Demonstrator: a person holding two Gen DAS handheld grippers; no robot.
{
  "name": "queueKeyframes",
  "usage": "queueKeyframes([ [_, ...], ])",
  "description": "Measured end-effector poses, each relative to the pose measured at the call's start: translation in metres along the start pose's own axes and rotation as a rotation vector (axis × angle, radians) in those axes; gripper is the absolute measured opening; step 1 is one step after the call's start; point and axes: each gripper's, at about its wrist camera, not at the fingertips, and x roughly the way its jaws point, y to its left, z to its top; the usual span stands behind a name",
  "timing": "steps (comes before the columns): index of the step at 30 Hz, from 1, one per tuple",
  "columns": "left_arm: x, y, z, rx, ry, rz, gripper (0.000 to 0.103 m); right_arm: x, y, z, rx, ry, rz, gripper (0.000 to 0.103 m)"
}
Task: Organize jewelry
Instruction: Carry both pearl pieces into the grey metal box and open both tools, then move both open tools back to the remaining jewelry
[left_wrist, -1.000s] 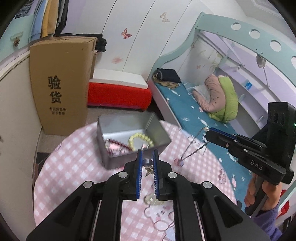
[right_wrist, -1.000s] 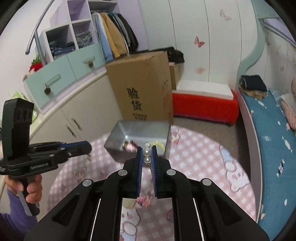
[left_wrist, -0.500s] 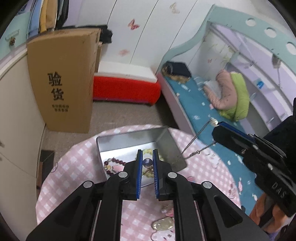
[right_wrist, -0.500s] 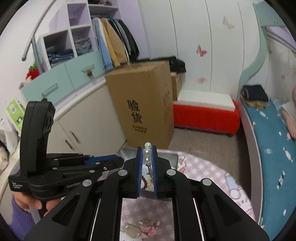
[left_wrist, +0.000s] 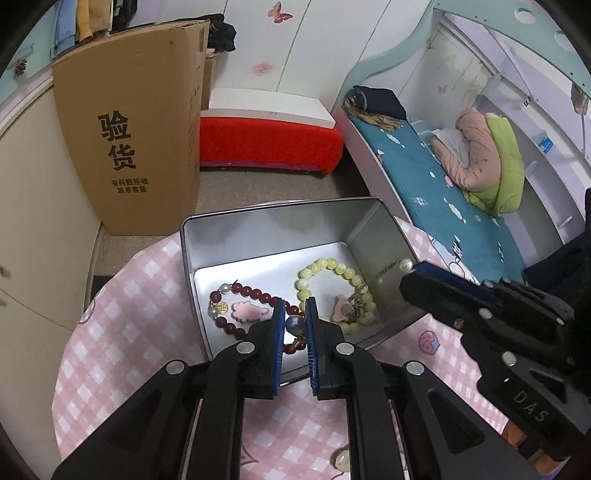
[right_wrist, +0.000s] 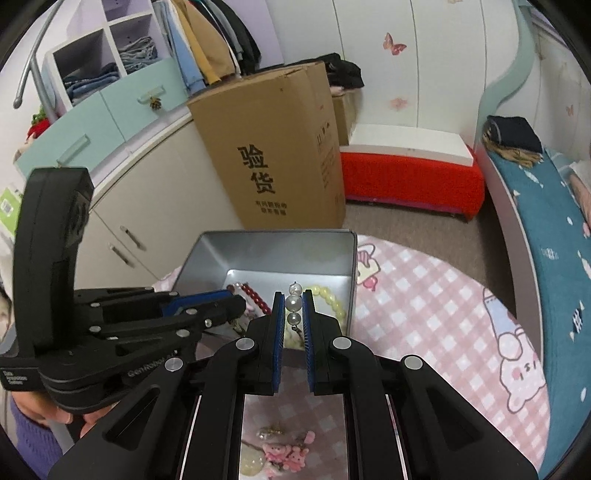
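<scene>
A silver tin box (left_wrist: 258, 236) stands on the pink checked round table (left_wrist: 122, 332). In it lie a dark red bead bracelet (left_wrist: 251, 291), a pale yellow bead bracelet (left_wrist: 332, 269) and a pink charm (left_wrist: 247, 310). My left gripper (left_wrist: 294, 325) is shut on a grey-blue bead pendant (left_wrist: 295, 324) over the box's near edge. My right gripper (right_wrist: 293, 306) is shut on the pearl end of a necklace (right_wrist: 293, 302) above the box (right_wrist: 266, 254); in the left wrist view it (left_wrist: 417, 273) shows over the box's right wall.
A tall cardboard box (left_wrist: 136, 129) and a red bench (left_wrist: 269, 144) stand on the floor behind the table. A bed (left_wrist: 443, 192) runs along the right. More trinkets (right_wrist: 280, 450) lie on the table under my right gripper.
Both grippers have moved forward and down over the tin box. The necklace chain that hung free from the right gripper is no longer seen hanging.
</scene>
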Motion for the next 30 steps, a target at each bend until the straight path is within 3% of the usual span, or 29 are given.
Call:
queueKeyframes([
  [4,0.0,-0.001,0.002,-0.007,0.005,0.003,0.01,0.002,-0.002,-0.005,0.016,0.006,0.013,0.011],
  [6,-0.002,-0.003,0.002,-0.011,-0.001,0.007,0.016,0.0,-0.003,-0.006,0.027,-0.002,0.018,0.012],
  [11,-0.015,-0.007,0.001,-0.012,-0.058,0.018,0.048,-0.011,-0.006,-0.006,0.047,-0.021,0.028,0.013],
  [18,-0.039,-0.01,-0.006,-0.025,-0.117,0.011,0.049,-0.04,-0.009,-0.01,0.062,-0.069,0.024,0.013],
  [20,-0.048,-0.011,-0.011,-0.021,-0.14,0.007,0.049,-0.049,-0.009,-0.014,0.058,-0.081,0.011,0.022],
  [22,-0.059,-0.015,-0.019,-0.008,-0.173,0.024,0.054,-0.061,-0.008,-0.021,0.051,-0.109,-0.029,0.055],
  [23,-0.066,-0.018,-0.025,0.002,-0.2,0.041,0.062,-0.066,-0.008,-0.024,0.04,-0.121,-0.047,0.056],
  [24,-0.071,-0.02,-0.03,0.009,-0.221,0.053,0.064,-0.07,-0.008,-0.03,0.031,-0.123,-0.061,0.056],
  [26,-0.077,-0.026,-0.044,0.037,-0.249,0.074,0.064,-0.075,-0.012,-0.039,0.044,-0.121,-0.064,0.056],
  [30,-0.069,-0.036,-0.074,0.093,-0.22,0.074,0.064,-0.076,-0.024,-0.065,0.072,-0.096,-0.09,0.058],
])
